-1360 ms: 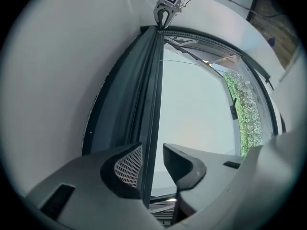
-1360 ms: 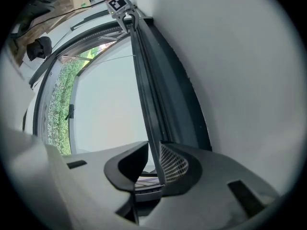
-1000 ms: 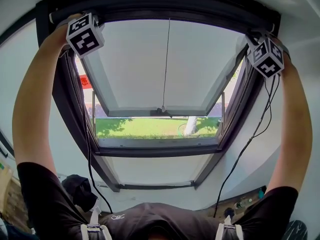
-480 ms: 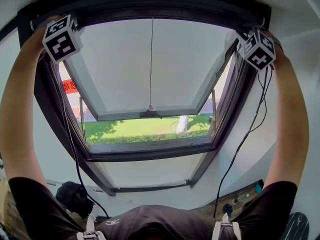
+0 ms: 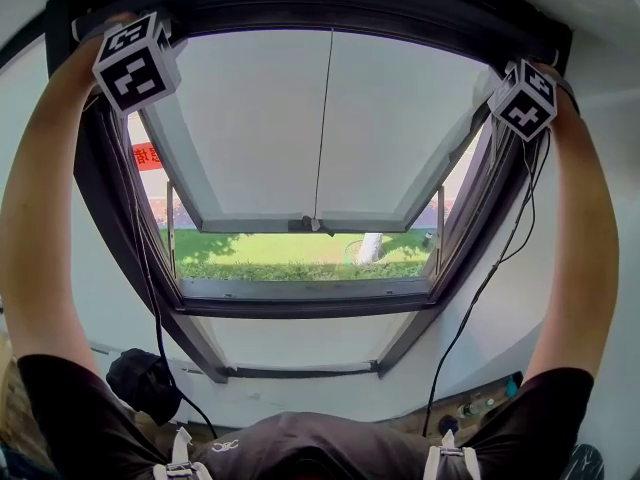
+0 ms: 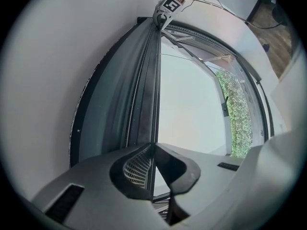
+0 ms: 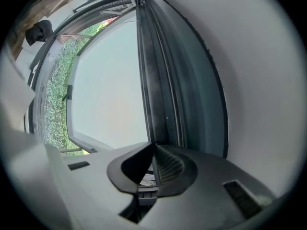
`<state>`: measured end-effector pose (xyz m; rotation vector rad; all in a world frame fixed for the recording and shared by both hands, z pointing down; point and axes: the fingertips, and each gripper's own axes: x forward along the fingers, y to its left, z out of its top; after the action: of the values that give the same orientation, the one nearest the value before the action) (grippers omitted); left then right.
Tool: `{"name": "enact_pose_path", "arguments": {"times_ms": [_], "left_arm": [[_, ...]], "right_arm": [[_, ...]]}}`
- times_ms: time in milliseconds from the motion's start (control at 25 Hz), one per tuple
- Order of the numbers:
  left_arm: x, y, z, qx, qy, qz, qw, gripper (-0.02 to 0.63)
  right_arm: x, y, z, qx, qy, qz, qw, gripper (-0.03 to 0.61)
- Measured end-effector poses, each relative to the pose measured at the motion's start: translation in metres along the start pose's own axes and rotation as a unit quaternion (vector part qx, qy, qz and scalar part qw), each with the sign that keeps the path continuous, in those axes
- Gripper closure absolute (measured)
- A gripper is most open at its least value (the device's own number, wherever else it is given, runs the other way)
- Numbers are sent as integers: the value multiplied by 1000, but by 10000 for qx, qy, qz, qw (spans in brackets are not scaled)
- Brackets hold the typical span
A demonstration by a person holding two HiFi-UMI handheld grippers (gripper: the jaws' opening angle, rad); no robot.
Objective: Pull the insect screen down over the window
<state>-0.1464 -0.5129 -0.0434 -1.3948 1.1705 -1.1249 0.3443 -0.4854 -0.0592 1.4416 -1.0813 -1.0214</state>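
Observation:
The insect screen's dark bar [image 5: 320, 13] runs along the top of the roof window frame, with the screen gathered up there. My left gripper [image 5: 112, 30] is at the bar's left end and my right gripper [image 5: 520, 68] at its right end, both arms raised. In the left gripper view the jaws of the left gripper [image 6: 153, 145] pinch the bar's thin edge [image 6: 144, 95], having just been closing. In the right gripper view the right gripper [image 7: 154, 145] is shut on the same bar [image 7: 158, 95], its jaws also just closing.
The glass sash [image 5: 300, 224] is swung open outward, with a thin cord [image 5: 322, 118] hanging down its middle and a lawn [image 5: 290, 253] beyond. Cables [image 5: 500, 258] trail from both grippers. A dark bag [image 5: 140, 383] lies lower left and small items [image 5: 480, 403] on a ledge lower right.
The head view swung left and back. Both grippers stay at the top bar; the right one edged slightly inward from the frame's corner.

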Motion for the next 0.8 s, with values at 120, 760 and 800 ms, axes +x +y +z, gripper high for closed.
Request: {"name": "enact_pose_path", "arguments": {"times_ms": [120,760,800], "left_arm": [[-2,-6,-1,-5,7,-70,10000,577],[0,-94,-9,103,-271,-776,9966,588],[0,-102,-10,126,-264,-848,9960,589]], "right_arm": [[-1,9,0,-82,103,120,9998,551],[-8,93,-10,-119,31,906,9958,551],[-9,101,-11,-117,53,979,9951,551]]}}
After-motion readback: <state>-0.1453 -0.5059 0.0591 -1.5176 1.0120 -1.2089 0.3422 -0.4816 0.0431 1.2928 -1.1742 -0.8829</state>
